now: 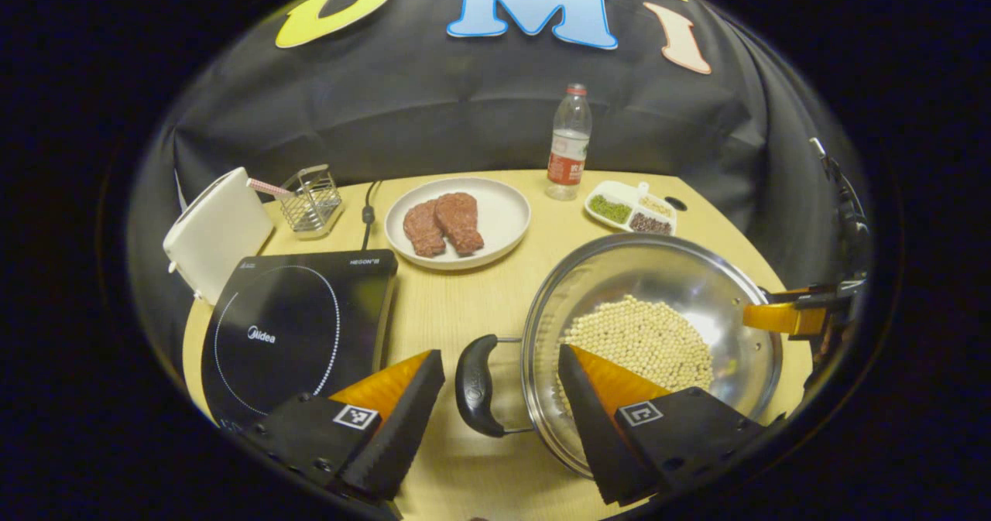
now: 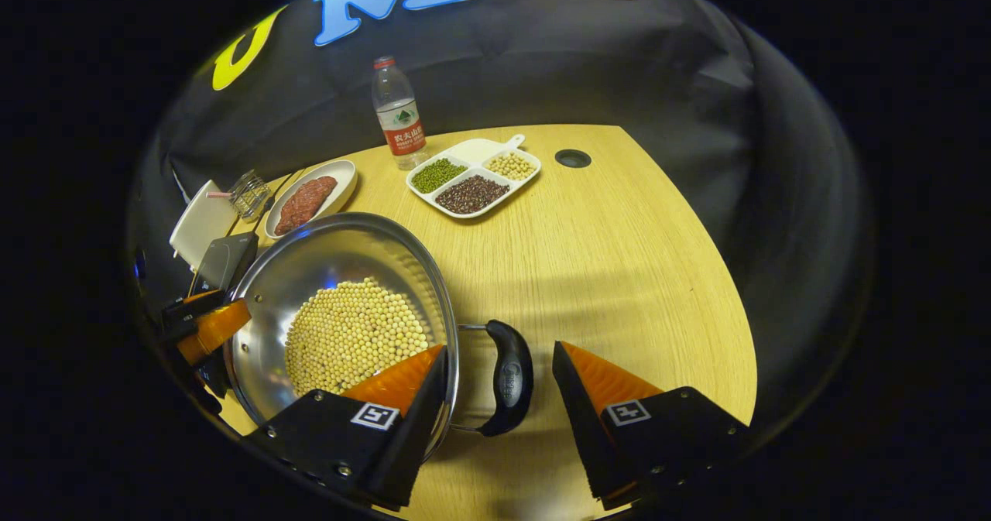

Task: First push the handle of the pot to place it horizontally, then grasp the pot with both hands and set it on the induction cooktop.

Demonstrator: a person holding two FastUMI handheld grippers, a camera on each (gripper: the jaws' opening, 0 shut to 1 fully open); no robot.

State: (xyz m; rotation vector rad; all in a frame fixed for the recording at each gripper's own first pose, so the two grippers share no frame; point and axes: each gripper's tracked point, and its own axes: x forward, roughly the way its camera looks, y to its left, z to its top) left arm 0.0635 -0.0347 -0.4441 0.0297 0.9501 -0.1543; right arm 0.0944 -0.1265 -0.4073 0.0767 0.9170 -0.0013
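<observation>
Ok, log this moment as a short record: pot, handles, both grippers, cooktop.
pot: steel pot on the table, pale beans inside
handles: black handle lies level on one side, black handle on the other
left gripper: open, fingers astride its handle, not touching
right gripper: open, fingers astride its handle
cooktop: induction cooktop bare, beside the pot
stage: pot not yet lifted

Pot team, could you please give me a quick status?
Both grippers open: left gripper and right gripper each straddle a pot handle. Pot on table, off the cooktop. Path clear.
</observation>
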